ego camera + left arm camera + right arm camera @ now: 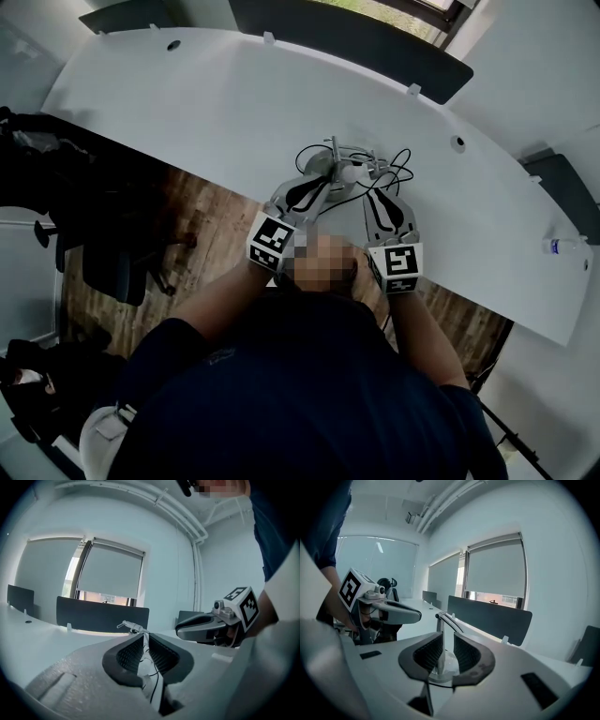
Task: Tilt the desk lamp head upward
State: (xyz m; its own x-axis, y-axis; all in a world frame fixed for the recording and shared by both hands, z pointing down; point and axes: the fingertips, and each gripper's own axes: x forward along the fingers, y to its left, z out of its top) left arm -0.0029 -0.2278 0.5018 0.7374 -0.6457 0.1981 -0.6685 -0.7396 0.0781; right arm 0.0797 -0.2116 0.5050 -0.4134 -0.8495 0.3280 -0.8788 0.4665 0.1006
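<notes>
White desk (187, 103), office behind. Right gripper (448, 644) jaws slightly apart around lamp post (439, 623), likely bracing it. Left gripper (146, 644) jaws closed, empty; lamp head (129, 624) just beyond tips, likely for nudging upward.

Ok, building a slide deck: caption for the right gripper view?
Slightly parted jaws of the right gripper frame the desk lamp's post; left gripper alongside.

Desk (234, 112): white, smooth, soft sheen. Lamp (342, 169): bare silver metal, shiny; cable (398, 164) black, plastic-sheathed. Floor (202, 216): brown wood planks, grainy. Left gripper (144, 641) and right gripper (446, 644) shells: grey plastic, fine pebbled texture. Pads (426, 653): black, ribbed, matt, rubbery. Divider (375, 47): dark, matt.
</notes>
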